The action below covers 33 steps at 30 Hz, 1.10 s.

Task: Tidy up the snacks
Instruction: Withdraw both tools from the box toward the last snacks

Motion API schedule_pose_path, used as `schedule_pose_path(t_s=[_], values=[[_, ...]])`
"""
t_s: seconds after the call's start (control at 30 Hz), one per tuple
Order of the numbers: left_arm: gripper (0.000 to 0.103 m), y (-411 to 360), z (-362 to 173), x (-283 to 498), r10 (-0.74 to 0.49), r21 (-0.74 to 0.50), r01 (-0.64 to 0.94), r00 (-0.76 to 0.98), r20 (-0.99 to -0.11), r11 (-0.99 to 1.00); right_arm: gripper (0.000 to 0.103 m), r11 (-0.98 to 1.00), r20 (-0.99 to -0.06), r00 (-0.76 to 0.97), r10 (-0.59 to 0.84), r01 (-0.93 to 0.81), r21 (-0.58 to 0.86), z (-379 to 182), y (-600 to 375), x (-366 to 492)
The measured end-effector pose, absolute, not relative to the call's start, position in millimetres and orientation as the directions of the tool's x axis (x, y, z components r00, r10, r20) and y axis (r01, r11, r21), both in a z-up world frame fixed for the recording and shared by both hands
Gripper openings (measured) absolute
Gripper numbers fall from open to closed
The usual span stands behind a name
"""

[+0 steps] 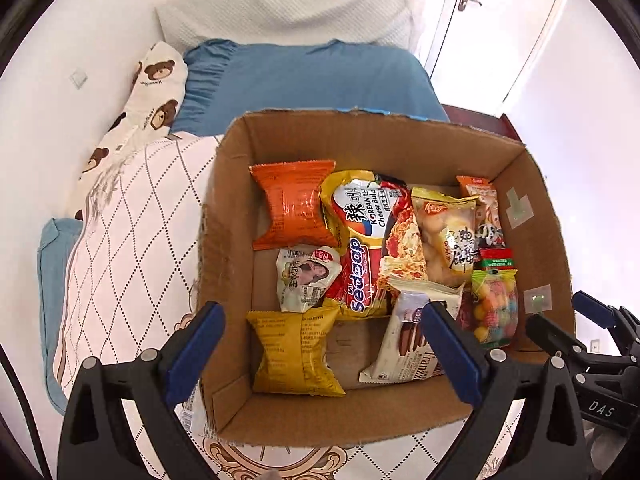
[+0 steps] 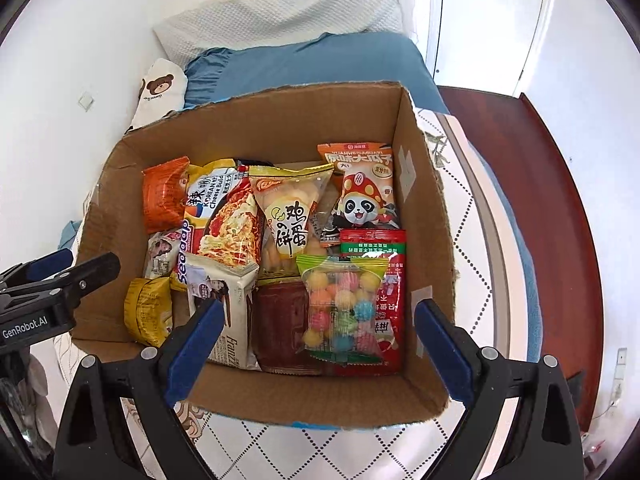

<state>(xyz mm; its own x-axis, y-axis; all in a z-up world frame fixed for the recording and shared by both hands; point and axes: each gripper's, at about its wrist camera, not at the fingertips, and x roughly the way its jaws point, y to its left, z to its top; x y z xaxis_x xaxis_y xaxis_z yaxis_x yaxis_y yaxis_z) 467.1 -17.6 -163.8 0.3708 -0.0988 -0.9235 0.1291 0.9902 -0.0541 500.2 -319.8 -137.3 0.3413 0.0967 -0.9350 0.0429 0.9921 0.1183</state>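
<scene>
Both the left gripper (image 1: 324,356) and the right gripper (image 2: 316,352) stand wide apart and empty above the cardboard box (image 2: 420,208), inside which the snack packets, including the candy-ball bag (image 2: 344,308), lie packed together.

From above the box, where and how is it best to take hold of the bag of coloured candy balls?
Probably grip the candy ball bag by its crimped green top seam, coming straight down: it lies flat on the red packet, uppermost, and that seam is thin.
</scene>
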Motion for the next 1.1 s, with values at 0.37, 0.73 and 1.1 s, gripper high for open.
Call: schedule_pose_path(t_s=[0.37, 0.73, 1.1], values=[[0.101, -12, -125, 412, -0.103, -0.055, 0.112, 0.487, -0.867, 0.992, 0.098, 0.996, -0.897, 0.437, 0.066, 0.032, 0.089, -101, -316, 458], [0.101, -13, -89, 354, -0.117, -0.055, 0.124, 0.57, -0.814, 0.991, 0.098, 0.999, -0.823, 0.567, 0.037, 0.009, 0.052, -49, -310, 407], [0.101, -17, -65, 314, -0.116, -0.044, 0.128, 0.634, -0.764, 0.991, 0.098, 0.999, -0.769, 0.638, 0.041, -0.004, 0.05, -12, -305, 364]])
